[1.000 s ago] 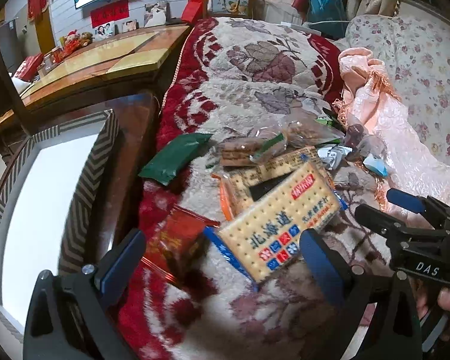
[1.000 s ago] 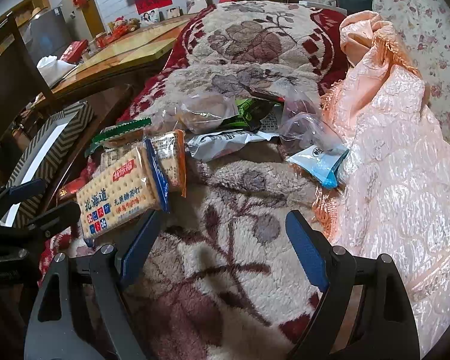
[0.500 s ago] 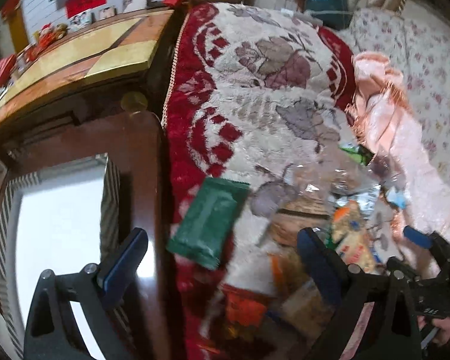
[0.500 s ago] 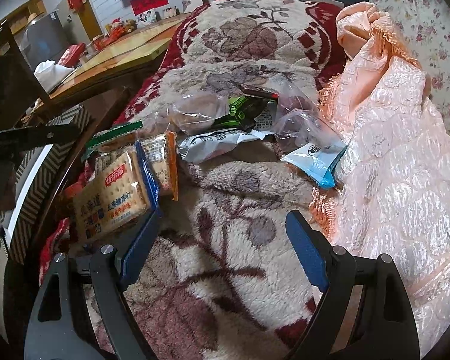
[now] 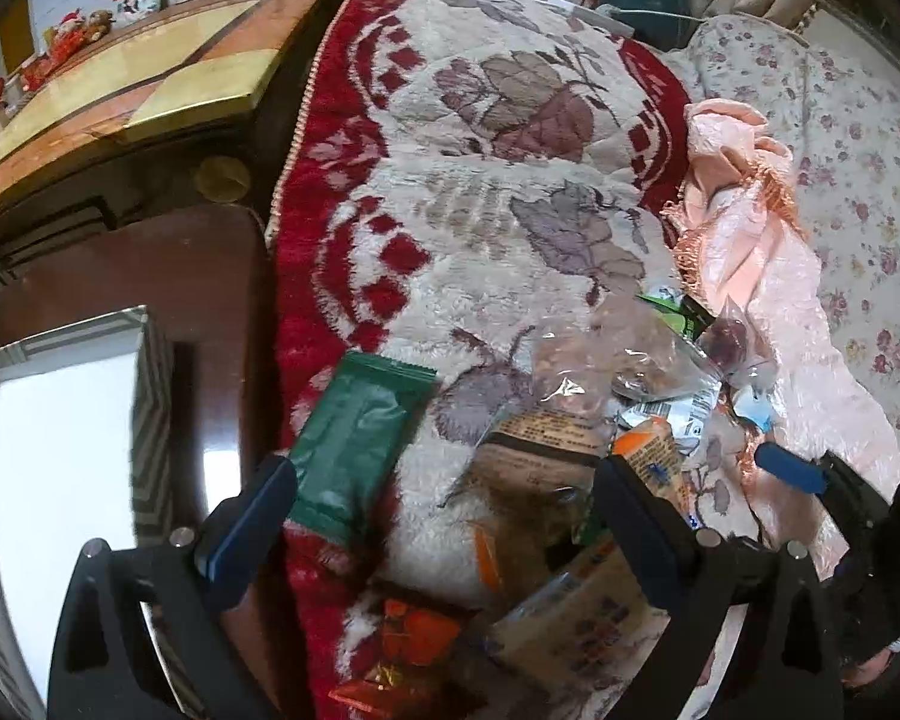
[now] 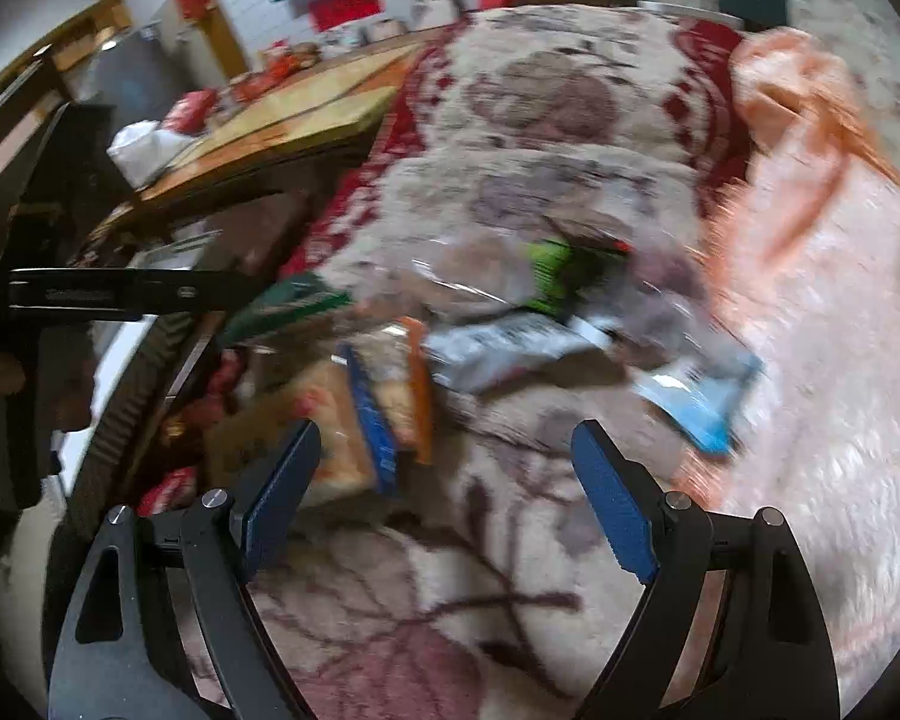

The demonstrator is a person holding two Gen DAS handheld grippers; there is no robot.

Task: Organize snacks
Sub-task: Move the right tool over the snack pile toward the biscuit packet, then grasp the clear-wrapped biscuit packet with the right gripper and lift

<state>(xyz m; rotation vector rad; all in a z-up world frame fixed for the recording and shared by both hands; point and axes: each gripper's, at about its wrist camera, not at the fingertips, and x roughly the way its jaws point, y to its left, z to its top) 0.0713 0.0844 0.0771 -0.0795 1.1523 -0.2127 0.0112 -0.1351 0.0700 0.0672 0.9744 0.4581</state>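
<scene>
Both hand-held grippers empty, jaws wide. Left hand-held gripper point(image 5: 444, 516) over green packet point(image 5: 357, 441) at blanket edge — nudge risks drop. Right hand-held gripper point(image 6: 444, 492) view blurred — misgrab likely.

left gripper point(image 5: 444, 510) black angular frame, blue finger pads, silver screws, right gripper point(image 6: 444, 486) likewise black with ridged blue pads

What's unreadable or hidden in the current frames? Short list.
- Right wrist view: whole frame is motion-blurred; print on the cracker packet and the blue-white sachet is unreadable.
- Left wrist view: the cracker packet is blurred and partly behind the left gripper's finger.
- Left wrist view: the red wrapper runs off the bottom edge.
- Left wrist view: the contents of the clear bags are indistinct under glare.
- Left wrist view: the white tray is overexposed; its inside is unseen.
</scene>
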